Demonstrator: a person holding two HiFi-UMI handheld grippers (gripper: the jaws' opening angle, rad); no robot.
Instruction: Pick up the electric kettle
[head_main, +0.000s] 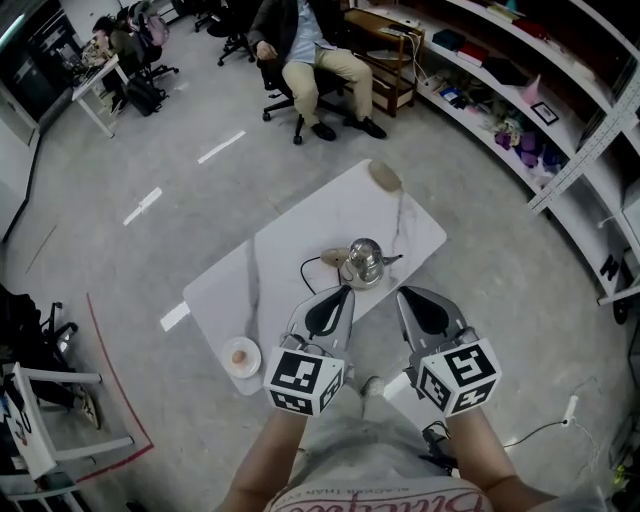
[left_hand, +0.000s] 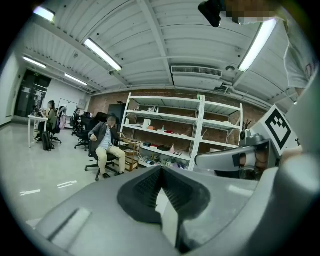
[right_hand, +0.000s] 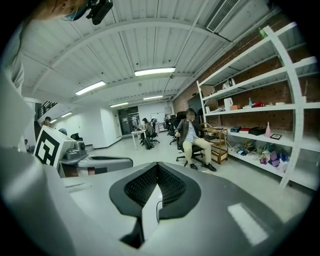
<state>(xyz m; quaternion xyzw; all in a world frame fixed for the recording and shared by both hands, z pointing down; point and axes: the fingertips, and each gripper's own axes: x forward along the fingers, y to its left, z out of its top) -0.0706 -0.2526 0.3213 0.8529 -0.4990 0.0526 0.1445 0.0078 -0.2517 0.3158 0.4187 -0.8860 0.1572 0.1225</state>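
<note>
Over the white marble-patterned bench (head_main: 290, 250), the left gripper (head_main: 346, 290) and right gripper (head_main: 402, 293) hover side by side, jaws of both pressed together and empty. Unless they open, they may shove or tip the small, rounded, mirror-bright steel electric kettle (head_main: 365, 260) standing mid-bench just beyond them, spout to the right. Its slick curved body invites slipping, and its thin black cord (head_main: 308, 264) could snag.

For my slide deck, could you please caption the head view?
Left gripper and right gripper, both shut and empty, point at the steel kettle on a white table.
</note>
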